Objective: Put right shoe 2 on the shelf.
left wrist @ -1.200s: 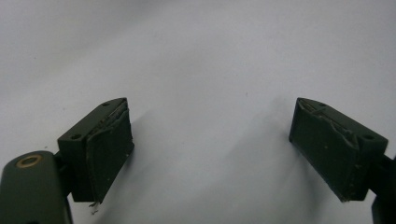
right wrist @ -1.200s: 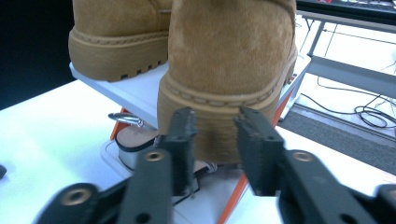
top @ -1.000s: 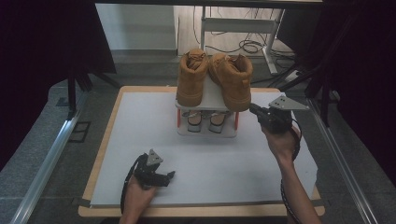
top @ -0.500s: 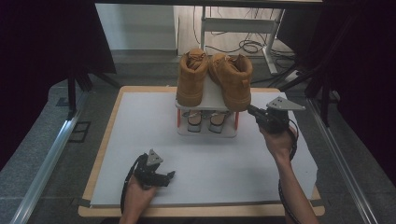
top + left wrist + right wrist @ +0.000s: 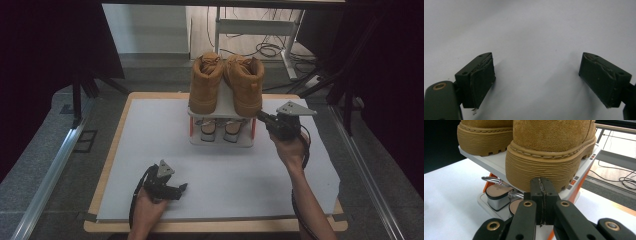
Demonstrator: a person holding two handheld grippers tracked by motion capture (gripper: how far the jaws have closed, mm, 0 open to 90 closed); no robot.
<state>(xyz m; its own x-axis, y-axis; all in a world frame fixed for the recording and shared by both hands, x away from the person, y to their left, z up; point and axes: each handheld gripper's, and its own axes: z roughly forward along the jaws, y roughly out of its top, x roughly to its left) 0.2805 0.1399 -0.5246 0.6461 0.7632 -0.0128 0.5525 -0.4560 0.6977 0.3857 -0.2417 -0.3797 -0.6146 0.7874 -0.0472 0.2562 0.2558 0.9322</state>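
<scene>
Tan suede boots (image 5: 227, 82), two

Left gripper (image 5: 172, 188) rests at seven o'clock, fingers (image 5: 480, 80) spread wide; right gripper (image 5: 261, 116), at two o'clock, is closed empty.

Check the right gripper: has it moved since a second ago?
Yes. The right gripper, jaws shut, has slid slightly left toward the shoe rack, now at the heel of the right boot.
</scene>
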